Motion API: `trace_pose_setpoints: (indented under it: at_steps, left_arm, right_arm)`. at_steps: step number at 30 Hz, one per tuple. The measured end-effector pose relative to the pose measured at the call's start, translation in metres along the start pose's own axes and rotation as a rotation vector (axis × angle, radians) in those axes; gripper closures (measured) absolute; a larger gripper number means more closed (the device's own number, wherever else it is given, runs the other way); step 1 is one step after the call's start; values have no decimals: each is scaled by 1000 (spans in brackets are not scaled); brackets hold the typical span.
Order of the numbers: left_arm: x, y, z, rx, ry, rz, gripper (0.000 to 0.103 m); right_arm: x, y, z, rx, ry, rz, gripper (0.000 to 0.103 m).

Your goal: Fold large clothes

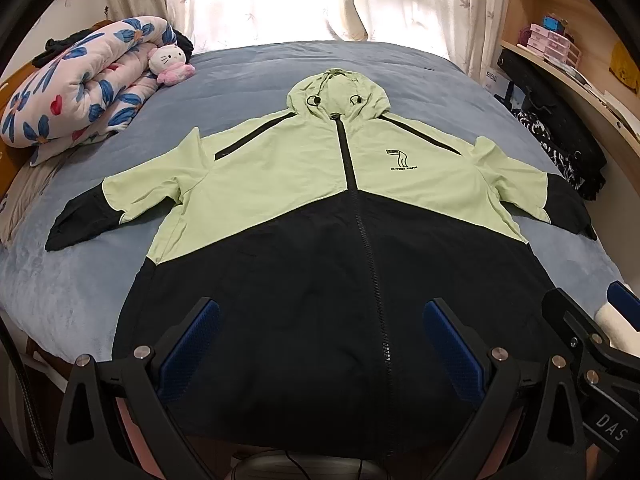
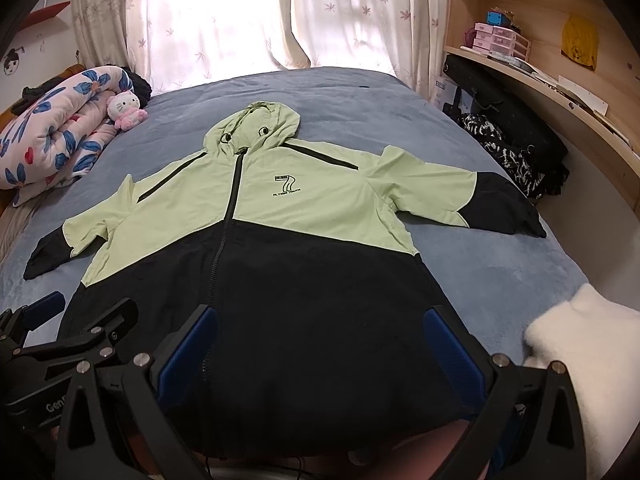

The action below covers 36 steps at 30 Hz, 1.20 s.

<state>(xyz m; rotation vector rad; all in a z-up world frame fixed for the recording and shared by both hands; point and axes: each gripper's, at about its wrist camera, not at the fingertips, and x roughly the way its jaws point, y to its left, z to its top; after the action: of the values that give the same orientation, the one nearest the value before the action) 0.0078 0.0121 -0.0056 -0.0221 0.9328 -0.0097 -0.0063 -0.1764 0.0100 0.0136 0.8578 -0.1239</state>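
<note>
Green-black jacket (image 1: 320, 208) flat, margins bare

jacket (image 1: 280, 184): lay flat on the bed (image 1: 80, 280), front up, hood (image 1: 338, 92) away from me, hem nearest me, sleeves out to both sides
my left gripper (image 1: 320, 344): hung over the hem, left of my right one, fingers wide apart
my right gripper (image 2: 320, 344): hung over the hem, fingers wide apart
quilt (image 1: 80, 84): rolled at the bed's far left
plush toy (image 1: 170, 62): leaned on the quilt's right side
curtains (image 1: 280, 0): behind the bed
shelves (image 2: 540, 40): right of the bed
</note>
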Motion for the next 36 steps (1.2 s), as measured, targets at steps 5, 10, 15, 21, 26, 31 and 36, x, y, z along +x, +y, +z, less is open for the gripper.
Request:
trace_pose_setpoints:
  at_steps: [5, 10, 15, 21, 26, 31, 36]
  left_arm:
    - [0, 0, 0, -1, 2, -1, 2]
    - [1, -1, 1, 3, 2, 4, 2]
    - [3, 0, 2, 5, 8, 9, 2]
    - [7, 3, 5, 3, 12, 16, 2]
    - [10, 8, 9, -8, 10, 24, 2]
    - [13, 13, 12, -19, 10, 32, 2]
    - [17, 15, 15, -24, 13, 32, 2]
  right_arm:
    - [0, 0, 1, -8, -7, -11, 0]
    - [0, 0, 2, -11, -5, -12, 0]
    - [2, 2, 5, -15, 0, -8, 0]
    - [6, 7, 8, -25, 6, -1, 0]
    - [10, 12, 10, -35, 5, 9, 0]
    - [15, 18, 12, -42, 11, 20, 0]
    - [18, 19, 12, -44, 15, 25, 0]
